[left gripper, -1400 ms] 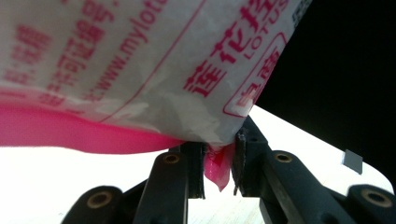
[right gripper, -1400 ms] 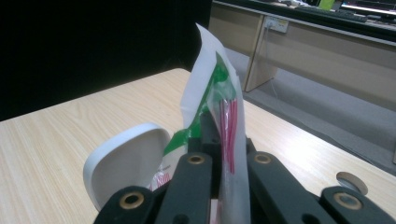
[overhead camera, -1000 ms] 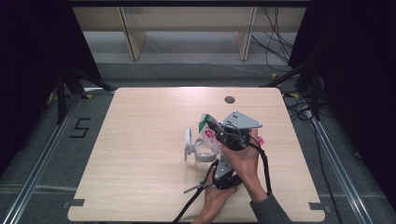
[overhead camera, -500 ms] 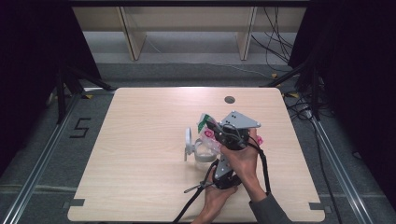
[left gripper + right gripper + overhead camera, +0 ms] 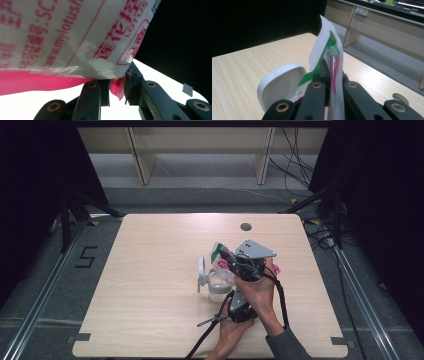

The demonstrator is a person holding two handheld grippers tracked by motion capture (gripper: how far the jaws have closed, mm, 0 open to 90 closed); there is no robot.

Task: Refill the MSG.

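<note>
we hold the packet (image 5: 329, 57) with both claws pinching it, left claw (image 5: 117, 87) and right claw (image 5: 332, 87); next, probably tearing it open over the box (image 5: 216, 287).

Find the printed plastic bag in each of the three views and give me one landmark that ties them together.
High view: the plastic bag sits right of table centre, just ahead of the hands.
Left gripper view: it spreads over the upper left, its pink edge between the left gripper jaws.
Right gripper view: it stands upright at centre, clamped by the right gripper.
Shared landmark: the wooden table.
</note>
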